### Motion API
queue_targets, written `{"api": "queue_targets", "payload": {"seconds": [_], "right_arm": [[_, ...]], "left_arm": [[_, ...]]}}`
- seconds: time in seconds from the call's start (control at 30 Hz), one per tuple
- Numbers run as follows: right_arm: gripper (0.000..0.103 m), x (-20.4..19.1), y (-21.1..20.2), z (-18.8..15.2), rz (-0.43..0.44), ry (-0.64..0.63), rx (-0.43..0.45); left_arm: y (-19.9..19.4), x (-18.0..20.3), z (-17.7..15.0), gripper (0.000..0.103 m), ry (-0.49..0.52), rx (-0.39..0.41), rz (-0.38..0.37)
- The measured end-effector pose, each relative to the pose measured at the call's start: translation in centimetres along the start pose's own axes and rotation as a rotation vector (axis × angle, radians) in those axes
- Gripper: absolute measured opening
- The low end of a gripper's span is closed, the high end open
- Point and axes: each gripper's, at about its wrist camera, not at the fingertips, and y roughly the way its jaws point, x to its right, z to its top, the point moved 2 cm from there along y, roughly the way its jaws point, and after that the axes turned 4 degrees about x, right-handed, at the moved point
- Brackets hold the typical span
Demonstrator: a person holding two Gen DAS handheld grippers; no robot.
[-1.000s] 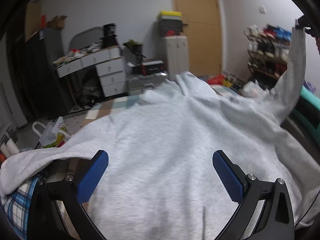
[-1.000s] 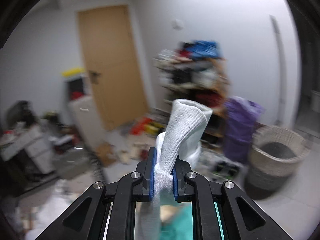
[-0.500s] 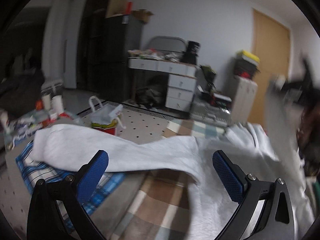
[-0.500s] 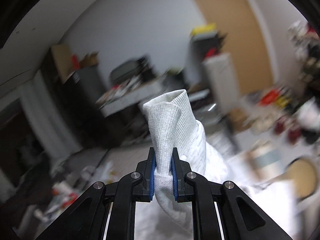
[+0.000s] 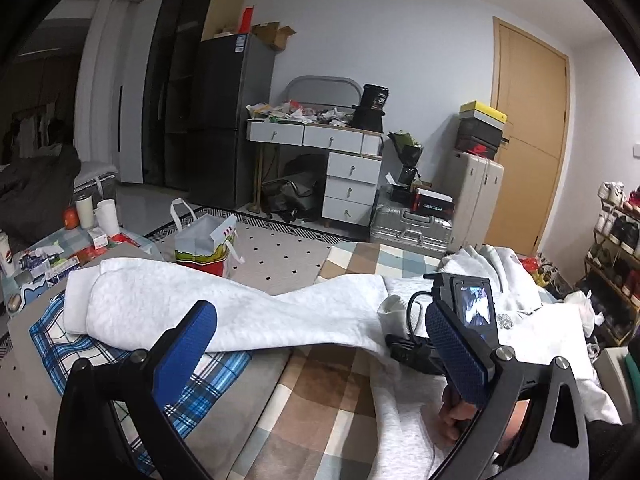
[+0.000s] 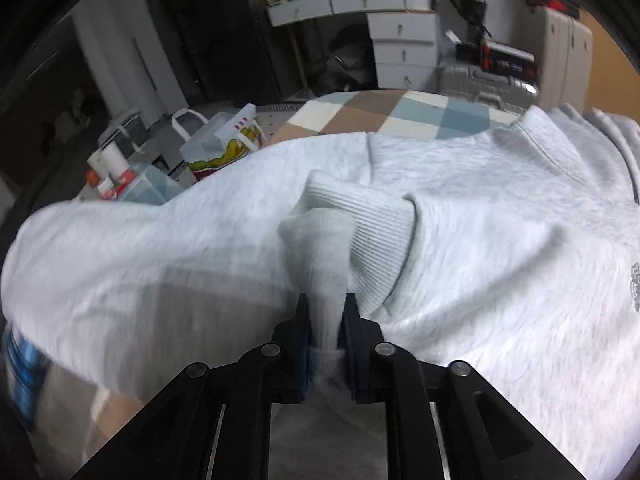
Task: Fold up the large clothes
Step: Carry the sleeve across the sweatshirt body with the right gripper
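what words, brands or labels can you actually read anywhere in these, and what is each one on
"pepsi", as far as it can be made out: white cup at the far left edge.
Fridge sticker: too small to read.
Black tub label: too small to read.
Dark box on the suitcase: print blurred.
Emblem on the sweatshirt: unreadable.

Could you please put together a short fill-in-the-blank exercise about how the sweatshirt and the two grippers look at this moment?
1. The right gripper has the sweatshirt's ribbed ____ between its pads.
2. The left gripper has its jaws ____, with nothing between them.
3. The sweatshirt is light ____.
4. Its other sleeve end lies on a blue ____ cloth.

Missing words: cuff; open; grey; plaid
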Motion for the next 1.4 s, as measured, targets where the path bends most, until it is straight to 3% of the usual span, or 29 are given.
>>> {"api": "queue_targets", "payload": {"seconds": [0.07,0.17,0.23,0.33,0.4,0.5,0.57,0.6,0.67,0.73,0.87,0.93,1.0,1.03,1.1,1.17,1.2,1.3,1.33,1.37,1.4], "right_arm": [[0.041,0.9,-1.0,0.1,0.084,0.030,-0.041],[0.047,3.1,-3.7,1.0,0.180,0.110,-0.066],[0.052,5.8,-6.8,1.2,0.182,0.171,-0.023],[0.057,12.2,-12.7,1.9,-0.021,0.201,0.052],[0.057,17.0,-15.6,2.1,-0.270,0.157,0.051],[0.056,24.3,-17.4,1.2,-0.548,0.154,-0.049],[0.048,29.1,-17.8,-0.5,-0.641,0.228,-0.121],[0.048,30.3,-17.4,-0.9,-0.627,0.261,-0.150],[0.041,33.1,-14.4,-3.5,-0.519,0.331,-0.319],[0.044,33.1,-13.6,-3.0,-0.533,0.244,-0.299],[0.042,35.1,-13.9,-2.2,-0.487,0.344,-0.311],[0.035,35.9,-15.8,-0.2,-0.473,0.375,-0.226],[0.035,36.4,-17.6,1.6,-0.468,0.403,-0.089],[0.035,36.8,-17.3,2.2,-0.469,0.422,-0.076],[0.035,37.8,-15.2,1.8,-0.463,0.464,-0.132],[0.035,37.1,-12.2,0.1,-0.511,0.435,-0.235],[0.035,36.1,-11.7,0.2,-0.560,0.364,-0.220],[0.037,33.5,-11.0,0.6,-0.617,0.235,-0.301],[0.036,32.8,-11.4,0.5,-0.571,0.244,-0.300],[0.034,31.2,-12.4,0.8,-0.452,0.281,-0.248],[0.033,30.0,-13.2,1.1,-0.394,0.287,-0.213]], "left_arm": [[-0.4,-0.4,0.0,0.102,-0.008,-0.005,-0.008],[-1.0,-0.4,0.0,0.102,-0.011,-0.012,-0.024],[-1.1,-0.3,0.0,0.102,-0.007,-0.016,-0.027],[-1.1,0.2,-0.1,0.102,-0.003,-0.026,-0.034],[-1.2,0.7,-0.2,0.102,0.005,-0.036,-0.040],[-1.3,1.5,-0.5,0.102,0.028,-0.041,-0.038],[-1.4,2.1,-0.7,0.102,0.047,-0.043,-0.037],[-1.4,2.4,-0.8,0.102,0.053,-0.042,-0.035],[-1.4,2.7,-1.1,0.102,0.067,-0.043,-0.030],[-1.2,3.1,-1.4,0.102,0.082,-0.046,-0.024],[-0.6,4.1,-2.0,0.102,0.120,-0.057,-0.015],[-0.4,4.5,-2.3,0.102,0.137,-0.061,-0.013],[0.0,5.0,-2.4,0.102,0.149,-0.075,-0.020],[0.0,5.2,-2.4,0.102,0.148,-0.076,-0.023],[0.3,5.5,-2.4,0.102,0.155,-0.086,-0.028],[0.2,5.8,-2.5,0.102,0.166,-0.081,-0.023],[0.2,5.8,-2.4,0.102,0.175,-0.076,-0.017],[0.4,5.6,-2.3,0.102,0.183,-0.081,-0.003],[0.4,5.2,-2.2,0.102,0.171,-0.084,0.003],[0.4,4.8,-2.1,0.102,0.156,-0.087,0.008],[0.4,4.5,-1.9,0.102,0.139,-0.092,0.014]]}}
